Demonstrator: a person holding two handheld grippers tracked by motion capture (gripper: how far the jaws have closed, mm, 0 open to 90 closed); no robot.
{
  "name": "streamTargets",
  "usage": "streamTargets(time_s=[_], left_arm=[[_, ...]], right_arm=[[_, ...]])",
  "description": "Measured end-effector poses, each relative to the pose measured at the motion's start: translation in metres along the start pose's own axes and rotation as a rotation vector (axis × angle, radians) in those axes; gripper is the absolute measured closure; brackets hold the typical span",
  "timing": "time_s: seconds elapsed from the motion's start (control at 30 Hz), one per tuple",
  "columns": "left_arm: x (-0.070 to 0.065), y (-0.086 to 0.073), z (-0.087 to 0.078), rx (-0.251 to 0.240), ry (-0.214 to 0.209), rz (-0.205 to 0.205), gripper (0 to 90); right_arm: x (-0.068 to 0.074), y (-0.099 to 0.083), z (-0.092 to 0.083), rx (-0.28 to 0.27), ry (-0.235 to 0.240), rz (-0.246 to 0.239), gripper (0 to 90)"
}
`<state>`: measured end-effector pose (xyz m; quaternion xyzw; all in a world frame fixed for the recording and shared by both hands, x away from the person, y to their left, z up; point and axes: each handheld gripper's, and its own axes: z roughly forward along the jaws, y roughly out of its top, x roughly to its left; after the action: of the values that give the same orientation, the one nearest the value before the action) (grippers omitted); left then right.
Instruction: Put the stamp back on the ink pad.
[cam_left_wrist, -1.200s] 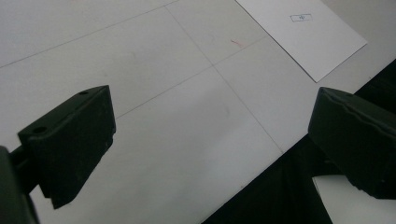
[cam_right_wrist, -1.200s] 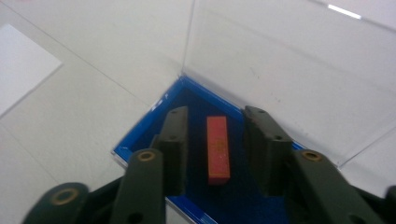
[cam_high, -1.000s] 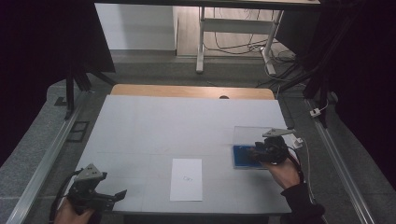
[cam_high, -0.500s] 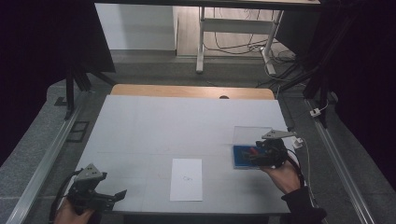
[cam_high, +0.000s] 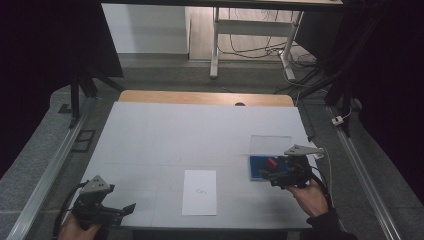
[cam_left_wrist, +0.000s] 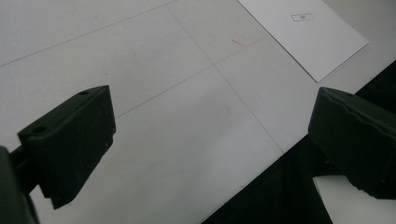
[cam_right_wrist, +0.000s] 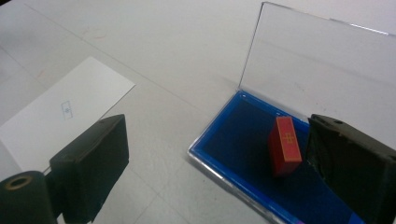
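A blue ink pad (cam_right_wrist: 243, 135) lies open on the white table, its clear lid (cam_right_wrist: 317, 70) tilted up behind it. A red stamp block (cam_right_wrist: 285, 145) stands inside the pad, with a grid mark on its top face. My right gripper (cam_right_wrist: 219, 140) is open wide, and the stamp stands just inside its right jaw, not held. In the high view the ink pad (cam_high: 256, 169) and stamp (cam_high: 272, 162) sit at the right, with the right gripper (cam_high: 270, 175) at their near side. My left gripper (cam_high: 125, 210) hovers open and empty at the table's near left corner.
A white sheet of paper (cam_high: 200, 192) with a small printed mark lies at the near middle of the table (cam_high: 190, 135). The same paper (cam_left_wrist: 303, 37) lies ahead of the left gripper (cam_left_wrist: 212, 112). The table's front edge runs just under the left jaws.
The right gripper has drawn back a little toward the near edge, and the red stamp now stands uncovered in the pad. The left gripper has stayed put.
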<state>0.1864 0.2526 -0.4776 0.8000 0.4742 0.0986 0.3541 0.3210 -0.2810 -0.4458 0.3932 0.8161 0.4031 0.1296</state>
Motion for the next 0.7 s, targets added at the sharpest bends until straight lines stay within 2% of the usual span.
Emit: streamTargets(time_s=[0.17,0.33,0.7], left_arm=[[0.000,0.000,0.000,0.000,0.001,0.001,1.1],[0.000,0.000,0.000,0.000,0.001,0.000,1.1],[0.000,0.000,0.000,0.000,0.001,-0.002,1.1]], right_arm=[[0.003,-0.005,-0.008,-0.010,0.014,0.003,4.6],[0.006,-0.013,-0.016,-0.013,0.001,-0.001,0.4],[0.009,-0.032,-0.037,-0.027,-0.075,0.001,0.0]])
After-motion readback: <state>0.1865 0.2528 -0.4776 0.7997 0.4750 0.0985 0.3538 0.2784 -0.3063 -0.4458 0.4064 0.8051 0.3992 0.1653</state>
